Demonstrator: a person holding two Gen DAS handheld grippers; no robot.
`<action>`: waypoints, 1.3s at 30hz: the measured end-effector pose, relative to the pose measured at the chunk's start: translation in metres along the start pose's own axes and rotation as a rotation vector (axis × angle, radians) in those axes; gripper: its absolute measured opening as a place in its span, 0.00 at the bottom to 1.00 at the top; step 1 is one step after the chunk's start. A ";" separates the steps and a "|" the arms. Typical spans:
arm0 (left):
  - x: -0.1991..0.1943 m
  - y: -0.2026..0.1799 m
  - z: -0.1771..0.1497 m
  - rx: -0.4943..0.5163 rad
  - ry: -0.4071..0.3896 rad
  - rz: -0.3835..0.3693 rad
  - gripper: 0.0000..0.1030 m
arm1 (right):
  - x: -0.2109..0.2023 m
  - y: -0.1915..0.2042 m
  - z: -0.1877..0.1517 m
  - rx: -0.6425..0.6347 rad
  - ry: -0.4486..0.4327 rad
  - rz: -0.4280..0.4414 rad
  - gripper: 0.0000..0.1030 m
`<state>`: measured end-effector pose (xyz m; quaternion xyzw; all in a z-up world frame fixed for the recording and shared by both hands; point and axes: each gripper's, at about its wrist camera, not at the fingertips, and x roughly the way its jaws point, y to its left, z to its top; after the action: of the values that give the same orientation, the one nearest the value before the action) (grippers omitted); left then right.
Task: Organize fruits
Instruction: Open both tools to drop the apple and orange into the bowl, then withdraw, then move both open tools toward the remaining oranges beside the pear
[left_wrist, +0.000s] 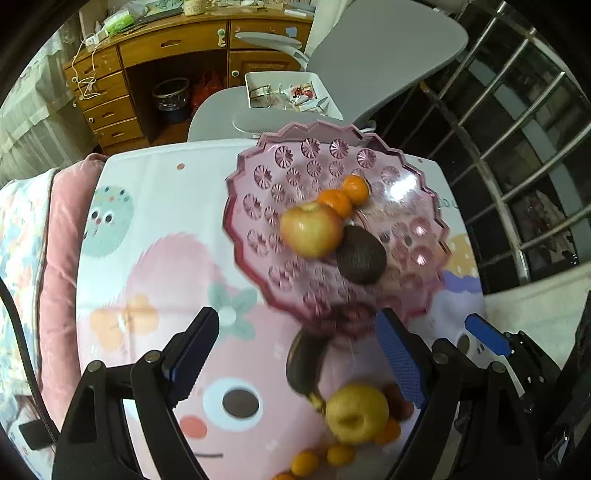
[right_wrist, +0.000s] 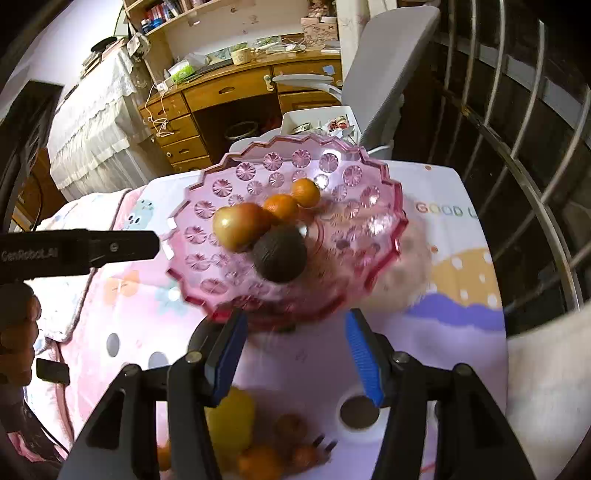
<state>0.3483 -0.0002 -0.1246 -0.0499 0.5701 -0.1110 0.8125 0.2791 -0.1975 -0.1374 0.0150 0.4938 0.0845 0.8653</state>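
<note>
From the left wrist view, the left hand-held gripper (left_wrist: 295, 354) hangs above the desk (left_wrist: 147, 229) with its blue-padded jaws spread wide and nothing between them. Ahead stands the pink fruit bowl (left_wrist: 258, 173), holding an apple (left_wrist: 311, 229), a dark avocado (left_wrist: 361, 256) and two mandarins (left_wrist: 345, 195) — the sorted share, by the look of it. Nearer the camera lie a dark banana (left_wrist: 304, 363), a yellow pear (left_wrist: 356, 413) and small oranges (left_wrist: 314, 459), likely awaiting their turn. The tool tilts downward toward this loose pile.

From the right wrist view, the right hand-held gripper (right_wrist: 295, 354) is likewise parted and empty, aimed at the bowl's near rim, with the bowl (right_wrist: 207, 206) raised on a foot — blur hides the base. The unsorted fruit sits just below its jaws. The left tool's black body enters from the left, level with the bowl.
</note>
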 end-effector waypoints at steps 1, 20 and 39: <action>-0.005 0.001 -0.006 0.002 -0.004 -0.003 0.83 | -0.006 0.003 -0.006 0.011 0.001 -0.004 0.54; -0.093 0.046 -0.141 0.036 -0.034 -0.059 0.83 | -0.083 0.053 -0.101 0.182 0.027 -0.007 0.55; -0.061 0.064 -0.219 -0.074 0.101 -0.047 0.83 | -0.060 0.047 -0.151 0.356 0.230 0.061 0.55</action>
<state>0.1309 0.0860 -0.1578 -0.0878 0.6126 -0.1114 0.7776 0.1130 -0.1694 -0.1584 0.1727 0.5957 0.0231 0.7841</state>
